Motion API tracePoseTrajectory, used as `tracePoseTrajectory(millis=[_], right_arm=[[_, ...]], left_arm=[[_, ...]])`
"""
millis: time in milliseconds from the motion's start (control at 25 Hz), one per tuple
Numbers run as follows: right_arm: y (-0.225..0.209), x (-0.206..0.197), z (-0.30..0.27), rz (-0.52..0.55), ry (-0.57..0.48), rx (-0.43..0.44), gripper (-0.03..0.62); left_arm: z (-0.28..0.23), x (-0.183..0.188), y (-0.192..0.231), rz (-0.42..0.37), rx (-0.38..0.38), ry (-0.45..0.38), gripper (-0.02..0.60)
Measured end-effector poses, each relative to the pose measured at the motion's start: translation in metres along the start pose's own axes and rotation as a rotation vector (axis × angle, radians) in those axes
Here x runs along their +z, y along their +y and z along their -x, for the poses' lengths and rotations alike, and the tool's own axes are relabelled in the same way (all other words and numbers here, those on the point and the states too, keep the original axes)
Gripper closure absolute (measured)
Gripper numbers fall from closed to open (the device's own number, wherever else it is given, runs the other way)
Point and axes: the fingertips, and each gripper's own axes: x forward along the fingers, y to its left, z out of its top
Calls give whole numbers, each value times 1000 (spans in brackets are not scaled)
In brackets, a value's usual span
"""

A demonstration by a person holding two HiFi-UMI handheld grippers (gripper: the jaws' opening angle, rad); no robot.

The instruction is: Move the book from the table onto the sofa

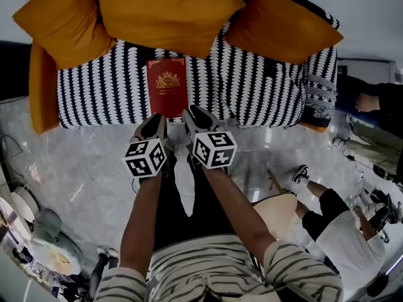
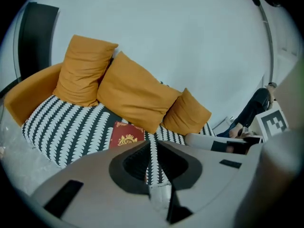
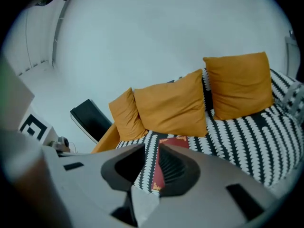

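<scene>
The dark red book (image 1: 167,87) with a gold crest lies flat on the seat of the black-and-white patterned sofa (image 1: 252,87), close to its front edge. It also shows in the left gripper view (image 2: 126,136) and, partly behind the jaws, in the right gripper view (image 3: 178,140). My left gripper (image 1: 155,122) and right gripper (image 1: 196,114) hang side by side just in front of the book's near end, apart from it. Both point down at the sofa. Each one's jaws stand a narrow gap apart with nothing between them (image 2: 152,146) (image 3: 152,150).
Three orange cushions (image 1: 164,11) lean along the sofa's back, and the middle one reaches almost to the book's far end. Grey marble floor (image 1: 75,162) lies in front. A round beige tabletop (image 1: 280,212) and a seated person (image 1: 340,231) are at the right. Dishes (image 1: 38,231) sit at the lower left.
</scene>
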Motion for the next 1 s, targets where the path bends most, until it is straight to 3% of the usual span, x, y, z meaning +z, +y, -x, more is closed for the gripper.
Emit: tracePoseTrajectory(millis=[480, 1000], right_arm=[[64, 60, 81, 124, -54, 79, 549], [119, 144, 161, 193, -177, 119, 580]], left_arm=[[73, 39, -68, -54, -94, -58, 566], [149, 123, -151, -166, -186, -206, 577]])
